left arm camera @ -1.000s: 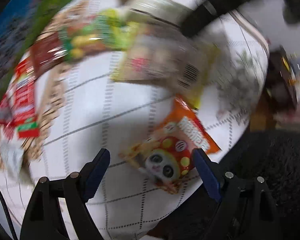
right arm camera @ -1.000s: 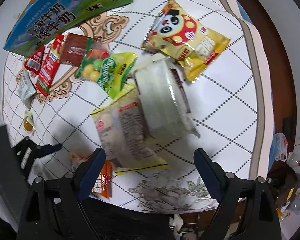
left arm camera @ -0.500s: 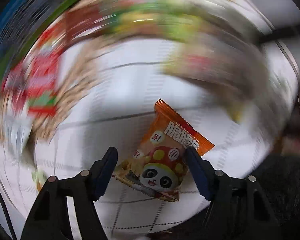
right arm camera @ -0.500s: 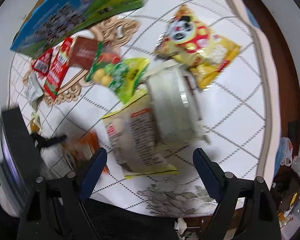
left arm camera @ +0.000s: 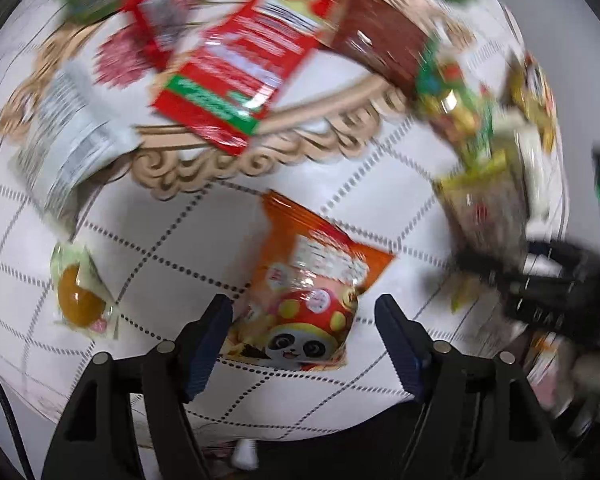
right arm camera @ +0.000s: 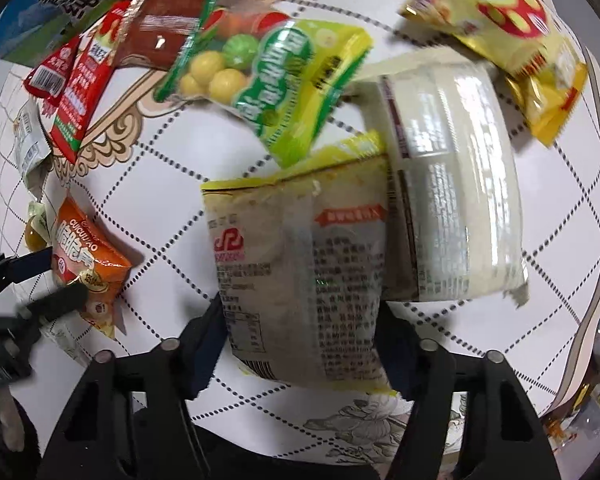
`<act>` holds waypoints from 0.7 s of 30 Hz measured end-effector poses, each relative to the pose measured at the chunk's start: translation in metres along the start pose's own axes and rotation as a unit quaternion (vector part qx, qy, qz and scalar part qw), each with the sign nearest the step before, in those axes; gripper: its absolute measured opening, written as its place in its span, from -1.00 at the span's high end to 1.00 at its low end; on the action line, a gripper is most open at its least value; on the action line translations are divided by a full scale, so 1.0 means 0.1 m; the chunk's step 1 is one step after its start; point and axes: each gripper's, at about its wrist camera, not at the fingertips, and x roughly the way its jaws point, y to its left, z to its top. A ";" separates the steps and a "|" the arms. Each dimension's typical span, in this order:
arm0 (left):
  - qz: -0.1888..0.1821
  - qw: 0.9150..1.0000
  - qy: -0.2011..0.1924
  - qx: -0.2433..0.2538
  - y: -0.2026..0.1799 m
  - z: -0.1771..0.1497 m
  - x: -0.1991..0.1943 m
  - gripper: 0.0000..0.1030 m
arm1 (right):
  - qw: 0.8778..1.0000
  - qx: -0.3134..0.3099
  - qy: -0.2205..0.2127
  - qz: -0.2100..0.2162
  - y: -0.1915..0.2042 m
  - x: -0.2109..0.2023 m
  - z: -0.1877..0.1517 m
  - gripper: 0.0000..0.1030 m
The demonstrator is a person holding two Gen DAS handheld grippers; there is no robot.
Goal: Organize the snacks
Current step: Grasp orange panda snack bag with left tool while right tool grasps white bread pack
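A small wrapped candy (left arm camera: pixel 78 294) is lying at the left on the white checked tablecloth (left arm camera: pixel 148 216). The left gripper (left arm camera: pixel 303 322) is reaching with fingers spread wide on either side of the orange panda packet (left arm camera: pixel 312 292), not clamping it. Further right, the right gripper (right arm camera: pixel 300 322) is straddling the pale printed bag (right arm camera: pixel 300 276), fingers wide; contact is unclear. A white bag (right arm camera: pixel 452 184) is lying just beside it.

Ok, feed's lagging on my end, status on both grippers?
Left gripper open, straddling orange panda snack bag. Right gripper open around pale yellow-edged packet. White wrapped pack lies against that packet.
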 end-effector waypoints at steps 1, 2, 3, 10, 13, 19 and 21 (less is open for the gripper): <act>0.025 0.999 0.012 0.022 -0.07 0.05 0.07 -0.44 | 1.000 0.000 0.001 -0.001 0.03 0.01 0.01 -0.32; 0.042 0.998 0.020 0.033 -0.11 0.08 0.13 -0.44 | 1.000 0.002 0.003 -0.002 0.04 0.02 0.02 -0.32; 0.060 0.997 0.031 0.041 -0.14 0.09 0.21 -0.44 | 1.000 0.007 0.005 -0.001 0.05 0.03 0.04 -0.32; 0.055 0.991 -0.017 -0.122 0.27 0.29 0.16 -0.10 | 0.996 0.073 -0.016 0.044 -0.02 -0.06 0.11 -0.21; 0.024 0.984 -0.025 -0.177 0.53 0.28 0.09 -0.11 | 0.990 0.096 -0.011 0.103 -0.03 -0.06 0.11 -0.21; 0.040 0.987 -0.015 -0.152 0.39 0.35 0.21 -0.14 | 0.996 0.066 -0.002 0.054 0.20 0.08 0.15 -0.30; 0.056 0.988 -0.019 -0.142 0.25 0.27 0.28 -0.15 | 0.998 0.061 -0.003 0.033 0.32 0.10 0.14 -0.35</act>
